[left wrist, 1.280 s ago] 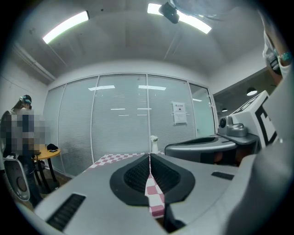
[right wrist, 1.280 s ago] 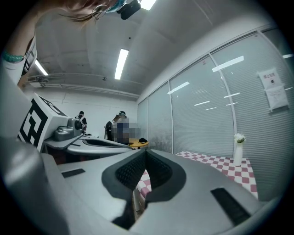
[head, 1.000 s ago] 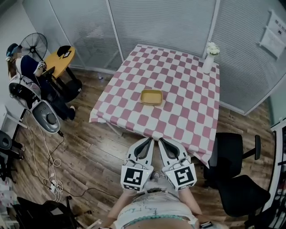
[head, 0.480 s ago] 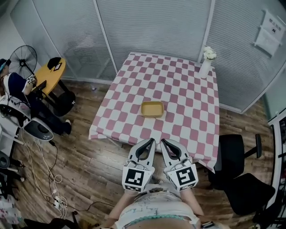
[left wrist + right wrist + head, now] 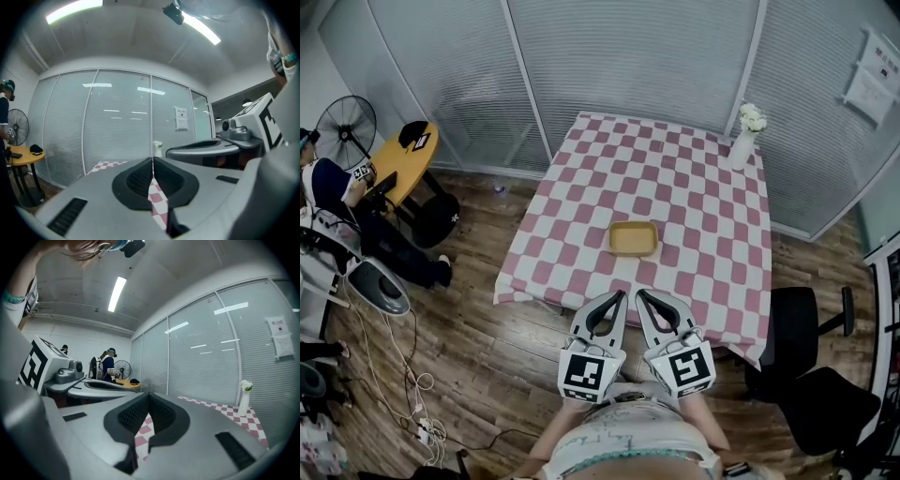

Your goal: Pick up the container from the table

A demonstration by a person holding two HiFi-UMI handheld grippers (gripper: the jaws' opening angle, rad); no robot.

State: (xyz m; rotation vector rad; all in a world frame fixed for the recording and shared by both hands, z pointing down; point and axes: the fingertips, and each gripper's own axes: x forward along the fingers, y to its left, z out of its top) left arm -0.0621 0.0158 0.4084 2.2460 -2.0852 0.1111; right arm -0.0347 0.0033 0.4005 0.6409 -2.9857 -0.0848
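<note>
The left gripper (image 5: 153,161), jaws together and empty, faces the checkered table (image 5: 107,164).

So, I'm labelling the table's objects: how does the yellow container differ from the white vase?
The container is low, wide and yellow; the vase is tall, slim and white. The container looks empty; the vase holds flowers. The container lies near the middle of the checked tablecloth; the vase stands at its far right corner. Both rest on that cloth.
</note>
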